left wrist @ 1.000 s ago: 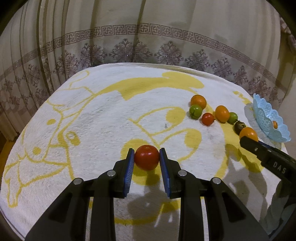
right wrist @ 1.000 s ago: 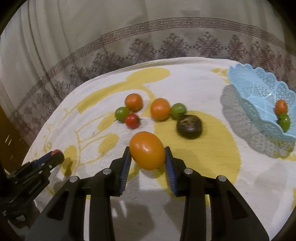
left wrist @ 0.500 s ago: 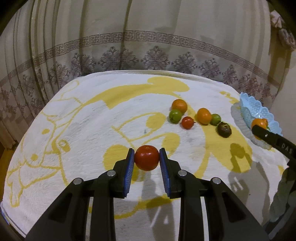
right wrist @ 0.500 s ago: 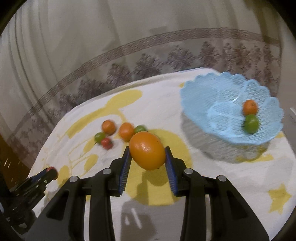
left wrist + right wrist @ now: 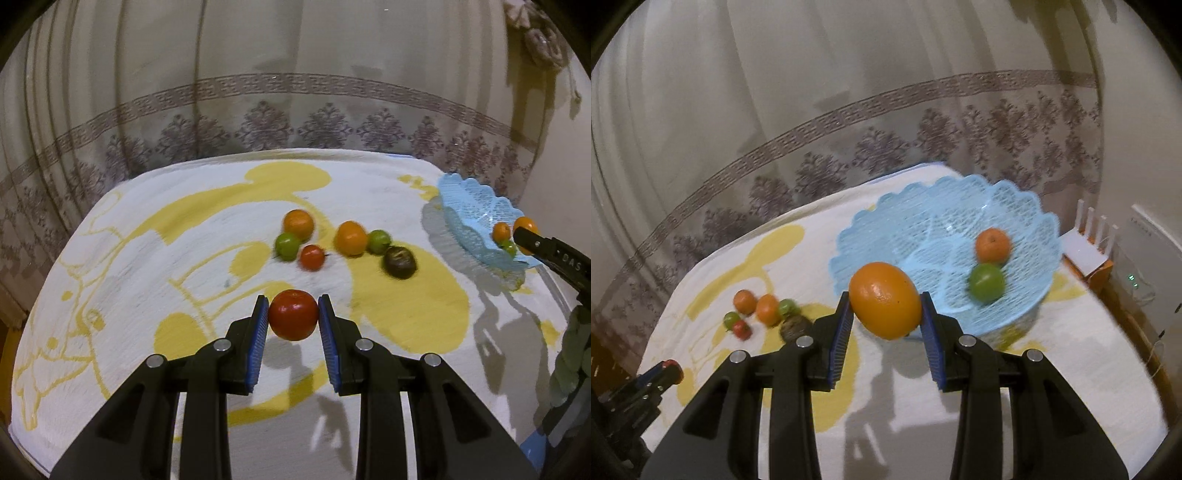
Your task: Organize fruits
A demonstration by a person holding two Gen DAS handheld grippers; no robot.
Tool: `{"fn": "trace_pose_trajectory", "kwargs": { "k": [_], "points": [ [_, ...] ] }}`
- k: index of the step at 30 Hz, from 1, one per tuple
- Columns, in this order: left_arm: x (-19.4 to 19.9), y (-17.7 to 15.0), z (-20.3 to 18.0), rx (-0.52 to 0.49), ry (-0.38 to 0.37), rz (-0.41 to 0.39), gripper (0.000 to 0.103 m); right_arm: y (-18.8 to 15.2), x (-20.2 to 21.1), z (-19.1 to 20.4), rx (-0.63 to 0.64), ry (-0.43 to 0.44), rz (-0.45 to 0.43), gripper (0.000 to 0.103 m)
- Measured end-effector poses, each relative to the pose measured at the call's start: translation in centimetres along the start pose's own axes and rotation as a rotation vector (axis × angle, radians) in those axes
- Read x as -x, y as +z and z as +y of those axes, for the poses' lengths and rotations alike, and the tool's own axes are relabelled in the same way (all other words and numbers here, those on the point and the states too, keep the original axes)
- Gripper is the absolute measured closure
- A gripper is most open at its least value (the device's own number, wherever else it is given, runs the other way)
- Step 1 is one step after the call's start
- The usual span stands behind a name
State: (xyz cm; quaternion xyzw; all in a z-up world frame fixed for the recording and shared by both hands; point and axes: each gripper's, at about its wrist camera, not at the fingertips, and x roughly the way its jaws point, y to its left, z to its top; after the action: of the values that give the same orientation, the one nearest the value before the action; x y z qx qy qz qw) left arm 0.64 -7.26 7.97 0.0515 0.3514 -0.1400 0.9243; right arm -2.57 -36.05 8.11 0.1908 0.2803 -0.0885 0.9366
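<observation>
Left claw [image 5: 293, 314] pinches a red tomato [image 5: 293, 314] between its blue pads, held above the white-and-yellow towel [image 5: 147, 229] covering the surface. Right claw [image 5: 886, 301] pinches an oval orange fruit [image 5: 885, 300], both pads pressed on its sides, lifted clear of the towel and sitting just in front of the near rim of the blue lattice basket [image 5: 923, 206].

Inside the basket: a small orange [image 5: 993, 245] and a green fruit [image 5: 986, 282], touching each other, toward the right half of the bowl.

Loose cluster on the towel, left-wrist view: an orange fruit at the back [image 5: 298, 224], a green one [image 5: 287, 246] just below it, a small red tomato [image 5: 312, 257] beside that, then another orange fruit [image 5: 351, 238], a second green one [image 5: 379, 241] touching it, and a dark brown fruit [image 5: 399, 262] at the right end. All blurred. The cluster lies between the left claw and the basket, well apart from the basket.

From the left wrist, the right claw's tip shows at the right edge with its fruit over the basket rim. From the right wrist, the left claw shows bottom left with the tomato. Patterned curtain [image 5: 258, 125] hangs behind the surface. A white device with antennas [image 5: 1089, 240] stands right of the basket.
</observation>
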Motion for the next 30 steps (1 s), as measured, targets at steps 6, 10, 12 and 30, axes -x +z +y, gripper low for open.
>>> {"fn": "trace_pose_trajectory", "kwargs": {
  "k": [6, 10, 12, 30],
  "points": [
    [-0.1, 1.2, -2.4, -0.028, -0.048, 0.001, 0.075, 0.9, 0.0, -2.6, -0.017, -0.038, -0.009, 0.066],
    [-0.3, 1.6, -4.3, -0.056, -0.076, 0.013, 0.075, 1.0, -1.1, -3.7, -0.005, -0.063, 0.017, 0.066],
    [-0.3, 1.9, -5.3, -0.069, -0.093, 0.015, 0.075, 1.0, -1.5, -4.2, -0.005, -0.064, 0.022, 0.066],
    [-3.2, 5.5, -14.4, -0.19, -0.266, 0.057, 0.075, 1.6, 0.5, -6.4, -0.054, -0.176, -0.155, 0.047]
  ]
}}
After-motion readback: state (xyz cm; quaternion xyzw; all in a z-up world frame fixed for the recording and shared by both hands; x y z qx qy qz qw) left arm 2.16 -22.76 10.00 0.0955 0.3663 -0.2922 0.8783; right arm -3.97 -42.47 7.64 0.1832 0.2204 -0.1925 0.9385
